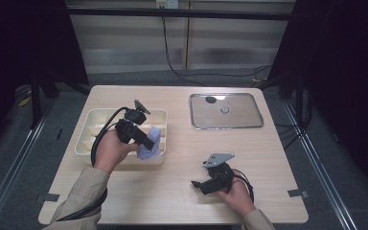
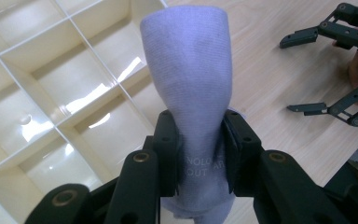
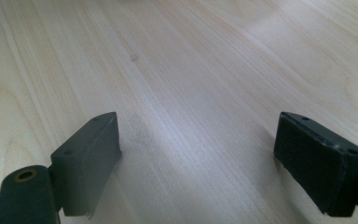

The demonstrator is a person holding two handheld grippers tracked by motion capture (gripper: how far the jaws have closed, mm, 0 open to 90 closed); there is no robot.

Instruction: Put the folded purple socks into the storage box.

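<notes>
A pale lavender rolled sock (image 2: 189, 79) is pinched between the jaws of my left gripper (image 2: 199, 156), whose pads press on its lower part. In the high view that left gripper (image 1: 149, 143) holds the sock (image 1: 151, 143) over the right end of a cream divided tray (image 1: 90, 128). The sock hangs above the tray's near right compartments (image 2: 107, 135). My right gripper (image 1: 197, 184) rests low over the bare wooden table (image 3: 177, 70) near the front edge, open, with nothing between its fingers (image 3: 321, 163).
A shallow metal tray (image 1: 226, 111) with a small round piece and a dark spot lies at the back right of the table. The cream tray's other compartments look bare. My right gripper (image 2: 335, 70) stands off to the right in the left gripper view.
</notes>
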